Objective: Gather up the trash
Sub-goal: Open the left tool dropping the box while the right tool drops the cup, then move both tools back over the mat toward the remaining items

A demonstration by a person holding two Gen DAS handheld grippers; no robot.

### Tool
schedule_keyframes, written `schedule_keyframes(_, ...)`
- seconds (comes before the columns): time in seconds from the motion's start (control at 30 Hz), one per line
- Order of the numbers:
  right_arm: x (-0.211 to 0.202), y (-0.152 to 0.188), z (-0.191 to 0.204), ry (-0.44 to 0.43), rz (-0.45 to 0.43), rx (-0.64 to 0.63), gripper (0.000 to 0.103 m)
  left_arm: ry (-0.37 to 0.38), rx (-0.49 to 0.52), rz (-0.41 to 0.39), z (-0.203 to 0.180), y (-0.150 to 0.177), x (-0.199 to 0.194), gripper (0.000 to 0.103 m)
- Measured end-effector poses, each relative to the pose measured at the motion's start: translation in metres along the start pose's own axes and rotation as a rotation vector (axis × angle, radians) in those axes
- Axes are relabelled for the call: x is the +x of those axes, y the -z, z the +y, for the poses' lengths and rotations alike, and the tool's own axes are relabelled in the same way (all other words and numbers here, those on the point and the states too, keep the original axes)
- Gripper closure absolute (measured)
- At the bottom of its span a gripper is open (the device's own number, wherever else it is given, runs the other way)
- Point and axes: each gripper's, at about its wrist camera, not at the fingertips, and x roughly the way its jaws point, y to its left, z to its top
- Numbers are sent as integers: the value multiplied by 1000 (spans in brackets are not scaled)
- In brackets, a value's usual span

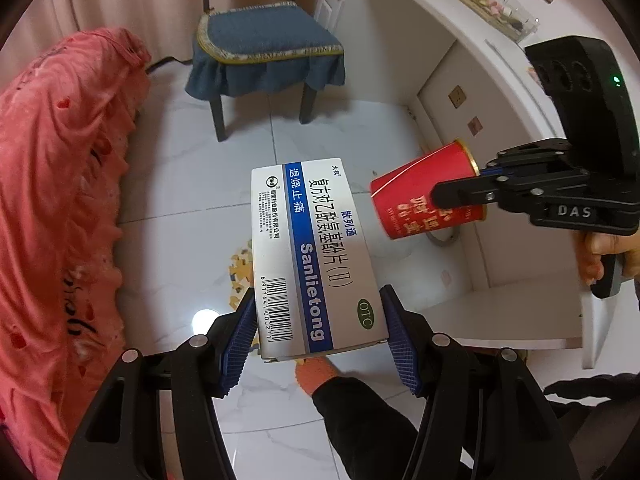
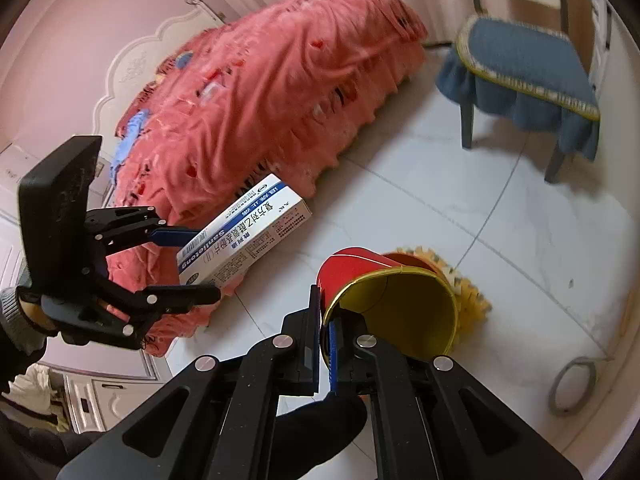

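Observation:
My left gripper (image 1: pixel 318 326) is shut on a white and blue medicine box (image 1: pixel 308 256) and holds it in the air above the floor. The box also shows in the right wrist view (image 2: pixel 244 230), with the left gripper (image 2: pixel 196 266) clamped on its end. My right gripper (image 2: pixel 328 320) is shut on the rim of a red paper cup (image 2: pixel 384 300) with a gold inside, tilted on its side. In the left wrist view the cup (image 1: pixel 424 196) hangs to the right of the box, held by the right gripper (image 1: pixel 460 194).
A bed with a pink cover (image 1: pixel 60 184) is on the left. A chair with a blue cushion (image 1: pixel 264 44) stands at the back. A white desk (image 1: pixel 460 12) is on the right. A yellow item (image 2: pixel 472 292) and a grey ring (image 2: pixel 572 388) lie on the tiled floor.

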Motion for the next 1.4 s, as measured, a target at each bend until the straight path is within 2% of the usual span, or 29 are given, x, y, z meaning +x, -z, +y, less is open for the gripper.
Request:
schedule_keyframes(0.23,66,3,-26,37,81,63,99,29,-20,64,15,3,46,41)
schedule_keyframes(0.43,90,6,-37,36,111,85,98,51,-33,87,19,6,64,41)
schedule_keyframes(0.57,97,7,-40,49,128,92,97,41,-23,94,17,5,73,41)
schedule_keyframes(0.6,98,8,-42,57,133,96,94,32,-17,93,16,5,75,41)
schedule_keyframes(0.67,100,8,-45,55,135,107,72,25,-15,94,15,5,78,38)
schedule_keyframes(0.7,100,8,-46,56,135,112,65,23,-18,97,14,4,79,37)
schedule_keyframes(0.73,100,9,-47,56,134,112,58,21,-20,99,15,4,80,37)
schedule_keyframes(0.77,100,9,-47,56,133,110,58,20,-20,101,15,3,81,37)
schedule_keyframes(1.0,87,7,-39,53,115,114,58,18,-12,104,10,0,73,37)
schedule_keyframes(1.17,52,-1,-24,56,61,92,57,9,-8,65,3,-5,50,37)
schedule_keyframes(1.2,43,-2,-21,56,48,93,56,3,-5,59,0,-7,44,32)
schedule_keyframes(1.23,32,-3,-18,60,33,92,54,-6,-3,50,-3,-8,40,24)
schedule_keyframes(1.3,12,-4,-11,69,0,85,48,-8,5,21,-10,-11,26,22)
schedule_keyframes(1.4,-21,-4,1,110,-43,56,34,-10,23,-7,-23,-18,8,22)
